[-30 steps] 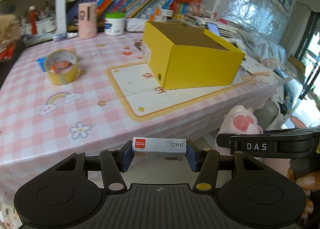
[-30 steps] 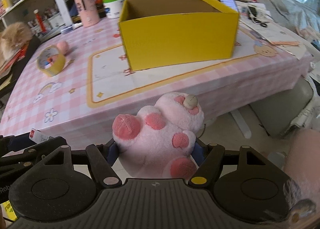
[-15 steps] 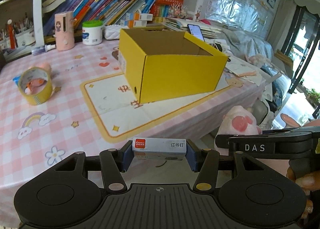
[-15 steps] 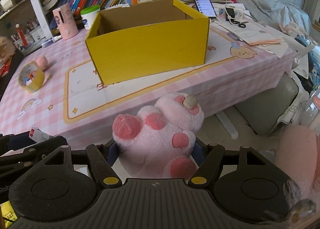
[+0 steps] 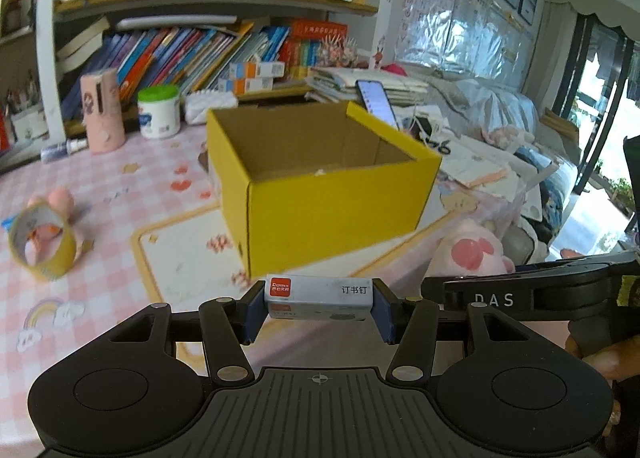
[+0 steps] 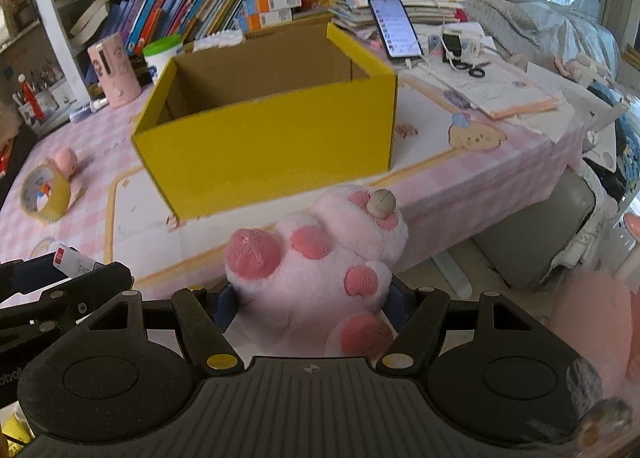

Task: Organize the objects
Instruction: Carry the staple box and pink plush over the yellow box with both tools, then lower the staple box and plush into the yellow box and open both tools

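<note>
While the left gripper (image 5: pixel 319 308) clamps a small grey staple box (image 5: pixel 319 292) crosswise between its blue pads at lower centre of the left wrist view, the right gripper (image 6: pixel 308 304) squeezes a pink plush paw (image 6: pixel 320 258) at lower centre of its own view. Beyond both, an open yellow cardboard box (image 5: pixel 332 194) stands on the pink checked tablecloth (image 5: pixel 120 194) at mid frame. At left lies a roll of yellow tape (image 5: pixel 44 246), tilted on its edge, with a pink cylindrical holder (image 5: pixel 102 110) and a green-lidded jar (image 5: pixel 159 111) before the bookshelf at upper left.
</note>
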A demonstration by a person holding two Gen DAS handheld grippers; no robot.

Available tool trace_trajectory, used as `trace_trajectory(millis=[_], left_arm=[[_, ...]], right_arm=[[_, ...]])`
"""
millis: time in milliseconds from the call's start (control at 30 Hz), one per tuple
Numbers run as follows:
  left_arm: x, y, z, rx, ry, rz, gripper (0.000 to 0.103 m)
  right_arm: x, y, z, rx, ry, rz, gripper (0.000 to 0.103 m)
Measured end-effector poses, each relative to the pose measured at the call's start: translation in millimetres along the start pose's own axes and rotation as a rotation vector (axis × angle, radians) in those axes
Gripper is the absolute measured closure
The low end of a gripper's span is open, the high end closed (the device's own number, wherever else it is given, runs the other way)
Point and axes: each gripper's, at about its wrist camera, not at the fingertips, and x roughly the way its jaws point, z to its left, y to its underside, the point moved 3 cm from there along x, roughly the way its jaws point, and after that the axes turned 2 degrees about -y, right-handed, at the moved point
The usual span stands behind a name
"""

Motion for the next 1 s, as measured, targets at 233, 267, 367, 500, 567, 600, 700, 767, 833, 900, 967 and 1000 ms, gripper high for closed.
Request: trace_trajectory(millis=[233,267,367,500,567,600,700,767,833,900,967,1000], left_arm=[[12,-45,-11,0.016,-0.021,-0.097,0.051],[14,-52,-13,0.019,-0.028,-0.113,0.051],[24,-71,-17,0.026,-0.046,-0.146,0.051],[44,-89,-23,0.043,-0.083,-0.156,0.050],[57,-95,-24,0.047,-0.107,-0.144,0.051],[63,-97,-24,0.048,-0.121,-0.137,0.051],[83,-102,-24,0.055,-0.151,-0.111,0.050],[94,-103,-26,0.065,-0.169,-0.088,0.050],[106,-102,-27,0.071,-0.188,-0.072,0.050],[118,-100,-25,0.061,-0.206,-0.048,0.050],[128,-98,-23,0.043,-0.220,-0.019,0.050],[132,-97,-22,0.036,-0.224,-0.009,0.050]], right_arm=[[4,-44,-14,-0.027,-0.025,-0.072,0.035],[4,-52,-16,-0.032,-0.028,-0.083,0.035],[6,-74,-22,-0.052,-0.041,-0.121,0.035],[11,-104,-28,-0.079,-0.064,-0.170,0.035],[14,-118,-29,-0.098,-0.075,-0.192,0.035],[17,-126,-30,-0.111,-0.082,-0.203,0.035],[27,-145,-31,-0.153,-0.099,-0.224,0.035],[38,-157,-31,-0.180,-0.116,-0.224,0.035],[51,-168,-29,-0.208,-0.137,-0.211,0.035],[67,-178,-23,-0.253,-0.166,-0.184,0.035],[81,-185,-16,-0.302,-0.189,-0.154,0.035],[89,-188,-11,-0.329,-0.206,-0.135,0.035]])
